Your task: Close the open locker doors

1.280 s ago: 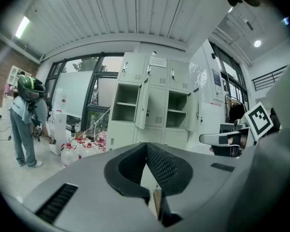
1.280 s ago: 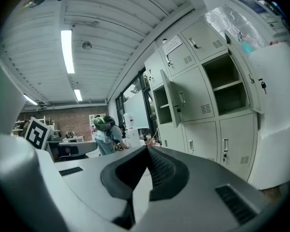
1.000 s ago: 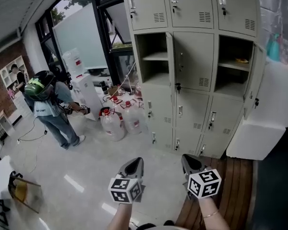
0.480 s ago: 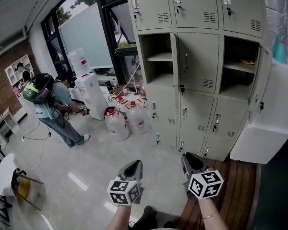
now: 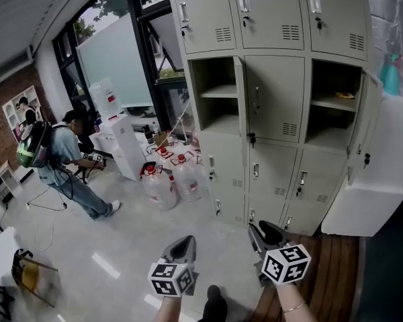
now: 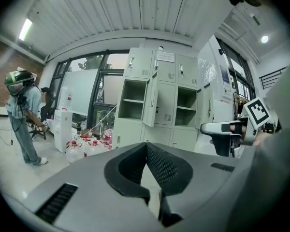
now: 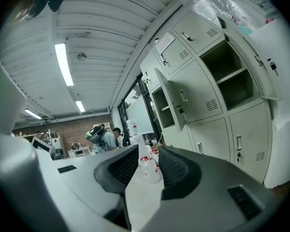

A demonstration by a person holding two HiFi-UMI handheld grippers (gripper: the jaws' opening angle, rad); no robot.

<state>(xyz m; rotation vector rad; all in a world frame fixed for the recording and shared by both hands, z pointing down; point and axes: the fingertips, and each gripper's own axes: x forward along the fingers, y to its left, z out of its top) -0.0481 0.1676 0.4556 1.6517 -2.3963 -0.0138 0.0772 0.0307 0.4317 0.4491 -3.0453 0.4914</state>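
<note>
The lockers (image 5: 272,99) stand at 12 o'clock from both grippers and well apart from them, so neither tool can touch a door yet. The left gripper (image 5: 184,244) has its jaws pressed together with nothing between them. The right gripper (image 5: 269,231) is opening, its jaws apart and only far-off floor showing in the gap. Two doors hang open in the middle row, both tall upright panels with vertical hinge lines. The left door (image 5: 240,92) stands out edge-on toward the camera, hinged on the side next to the closed centre door, at about 1 o'clock from the left gripper and just left of 12 from the right one. The right door (image 5: 366,123) is swung wide toward 3 o'clock, and lies at about 1 to 2 o'clock from the right gripper. The right gripper looks the nearer tool to both doors, and each door seems to need a push toward 9 o'clock to shut. The left open compartment (image 5: 215,96) has one shelf and looks bare. The right open compartment (image 5: 330,106) has a small yellowish thing (image 5: 343,95) on its shelf, too small to name. Water bottles (image 5: 173,181) sit on the floor at 9 o'clock from the lockers' foot, and a person (image 5: 60,156) bends over farther that way.
</note>
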